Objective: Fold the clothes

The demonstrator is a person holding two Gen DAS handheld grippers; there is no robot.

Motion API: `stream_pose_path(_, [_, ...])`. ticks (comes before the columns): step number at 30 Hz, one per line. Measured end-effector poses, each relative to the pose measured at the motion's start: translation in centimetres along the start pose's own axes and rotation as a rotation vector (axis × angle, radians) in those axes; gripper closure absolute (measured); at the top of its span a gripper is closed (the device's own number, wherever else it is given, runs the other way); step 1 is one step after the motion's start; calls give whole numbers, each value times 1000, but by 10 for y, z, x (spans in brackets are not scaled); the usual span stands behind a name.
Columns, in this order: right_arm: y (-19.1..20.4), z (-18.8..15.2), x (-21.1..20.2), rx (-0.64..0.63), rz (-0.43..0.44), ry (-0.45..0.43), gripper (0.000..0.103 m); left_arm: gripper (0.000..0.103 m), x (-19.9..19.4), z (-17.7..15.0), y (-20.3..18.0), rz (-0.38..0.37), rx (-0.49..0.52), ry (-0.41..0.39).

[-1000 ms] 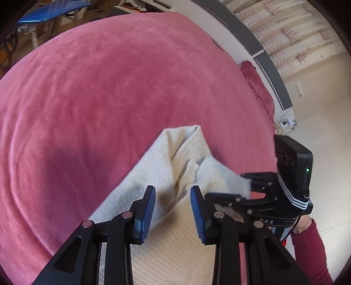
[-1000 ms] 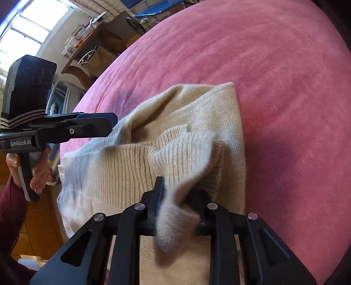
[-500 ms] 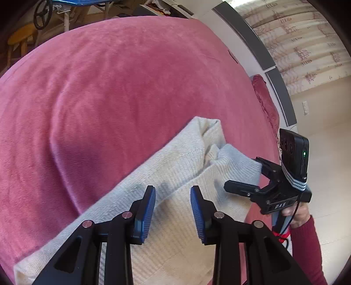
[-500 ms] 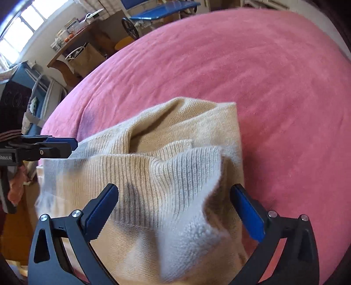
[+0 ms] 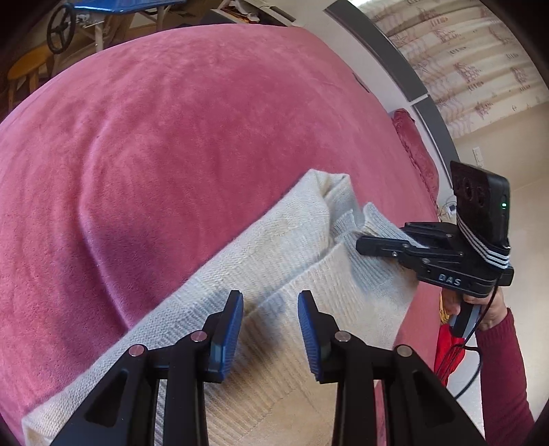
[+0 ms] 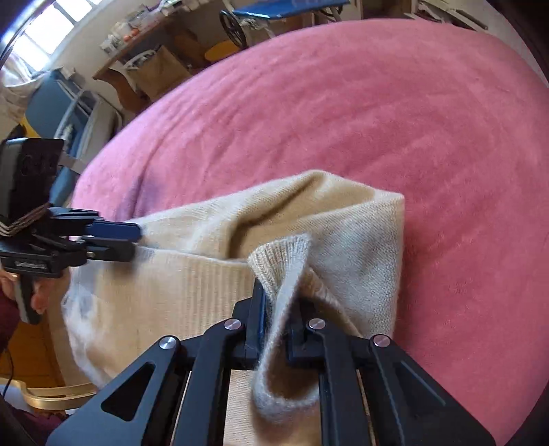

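Right gripper [image 6: 277, 320] clamped on ribbed cuff [image 6: 278, 257] of cream knit sweater [image 6: 360, 254], lying on plush pink blanket [image 6: 343, 120]. Left gripper [image 5: 271, 329] part open, blue pads [image 5: 228, 329] empty above the knit.

This is a room in a home, most likely a bedroom. A big bed [image 5: 178, 144] with a soft pink cover fills the space ahead of the hand-held gripper [image 5: 270, 329]. A pink pillow [image 5: 417, 151] lies at its far right edge, by a patterned curtain [image 5: 459, 58]. Past the bed, far ahead and to the left, stand a cluttered wooden desk [image 6: 137, 51], a bright window [image 6: 41, 31] and a yellow stool [image 6: 223, 49].
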State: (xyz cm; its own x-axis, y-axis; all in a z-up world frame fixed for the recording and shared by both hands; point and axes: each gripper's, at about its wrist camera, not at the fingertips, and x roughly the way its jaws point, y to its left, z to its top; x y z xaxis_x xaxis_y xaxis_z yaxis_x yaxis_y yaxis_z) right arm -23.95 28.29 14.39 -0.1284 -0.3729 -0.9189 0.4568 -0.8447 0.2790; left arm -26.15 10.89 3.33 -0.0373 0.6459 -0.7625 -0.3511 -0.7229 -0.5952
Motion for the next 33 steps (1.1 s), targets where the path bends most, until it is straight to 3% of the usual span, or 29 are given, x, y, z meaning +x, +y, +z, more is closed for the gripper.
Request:
stream_pose_path(6, [35,-3,-47,-186,91,-148,94,70,0,13,-17,-16,61,-36])
stream_pose_path(9, [24,2,-48,-163,39,-215,93,70,9,28,-23,-23,53,-39])
stream_pose_path(10, [15,6,-41,-140,-16,-217,88,70,13,34,-25,-27,47,-39])
stream_pose_path(11, [7,10,-32,-121,-81,-214,74,70,17,39,-25,-27,32,-34])
stream_pose_path(12, [-5,15,-23,-65,-119,-193,67,70,20,44,-25,-26,17,-28])
stream_pose_path(14, [-26,21,-18,39,-127,-191,47,70,27,51,-24,-23,-9,-13])
stream_pose_path(18, [-50,1,-41,161,-44,-282,40,69,37,42,-30,17,90,63])
stream_pose_path(23, [-59,-55,-48,179,23,-214,38,69,53,21,-45,61,264,155])
stream_pose_path(29, [-58,-116,-34,257,22,-116,38,67,57,18,-63,71,352,136])
stream_pose_path(33, [-64,-142,-29,330,22,-90,38,67,56,19,-68,59,355,122])
